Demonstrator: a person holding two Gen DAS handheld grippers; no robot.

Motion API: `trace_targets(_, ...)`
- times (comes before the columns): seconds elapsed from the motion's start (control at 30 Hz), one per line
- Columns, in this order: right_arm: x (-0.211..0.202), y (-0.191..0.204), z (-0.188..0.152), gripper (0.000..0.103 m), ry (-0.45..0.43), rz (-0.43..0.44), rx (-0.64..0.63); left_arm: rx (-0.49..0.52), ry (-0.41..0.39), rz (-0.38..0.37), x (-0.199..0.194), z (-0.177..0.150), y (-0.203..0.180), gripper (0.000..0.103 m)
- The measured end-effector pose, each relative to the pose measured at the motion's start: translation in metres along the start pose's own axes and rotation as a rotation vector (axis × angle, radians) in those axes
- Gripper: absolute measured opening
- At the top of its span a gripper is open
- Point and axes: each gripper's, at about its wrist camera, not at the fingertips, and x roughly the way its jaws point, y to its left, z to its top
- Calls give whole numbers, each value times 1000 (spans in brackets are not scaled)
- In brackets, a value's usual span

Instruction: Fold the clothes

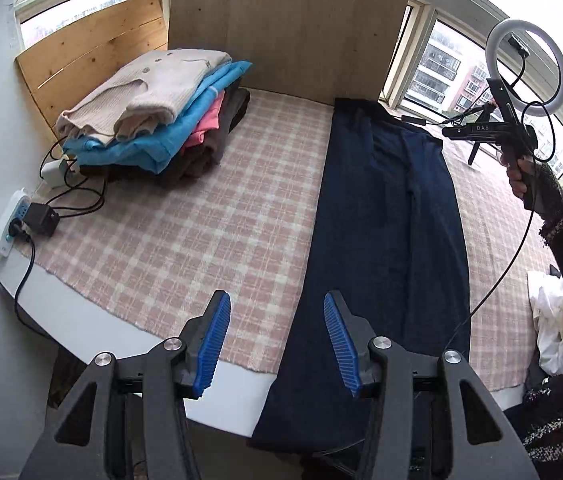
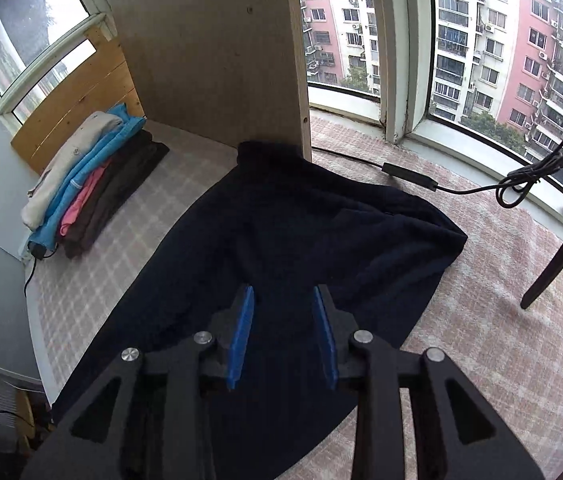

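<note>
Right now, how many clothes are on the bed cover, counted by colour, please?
Beige: 1, top of the folded pile
Light blue: 1, under it
Pink: 1, in the pile
Dark brown or black: at least 1, pile bottom; layers cannot be told apart
Navy: 1, spread flat
White: 1, crumpled at the edge
Total: at least 6

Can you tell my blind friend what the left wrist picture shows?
Dark trousers lie flat on a checked cloth, with the left gripper open above their near end. A pile of folded clothes sits behind.
</note>
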Motion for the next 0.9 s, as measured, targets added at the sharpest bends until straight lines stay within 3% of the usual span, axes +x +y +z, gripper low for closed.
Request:
trace_targets(0.1,13,7,-6,31,32,-2,29,31,63,-11,10,-62,-23,47)
trace_targets(0.2,15,12,-14,31,52,40,82,-4,104,-104,24,-112,-44,47)
trace_targets(0.27,14,17,-19,31,66,61,115,-24,118,-146,35,-136,-56,46)
trace_targets(0.4,17,25,-23,31,75,109,159,-21,136,-125,53,-160,-74,45)
trace_targets(0.53,33,30,-9,31,73,96,151,-31,95,-143,57,-146,-85,45)
trace_targets(0.67,56,27,14,31,79,83,156,11,76,-139,62,-112,-104,45)
trace_targets(0.77,79,21,35,31,85,74,160,77,38,-106,74,-69,-119,45)
trace_targets(0.9,110,14,63,31,91,69,170,102,3,-125,108,-2,-128,45)
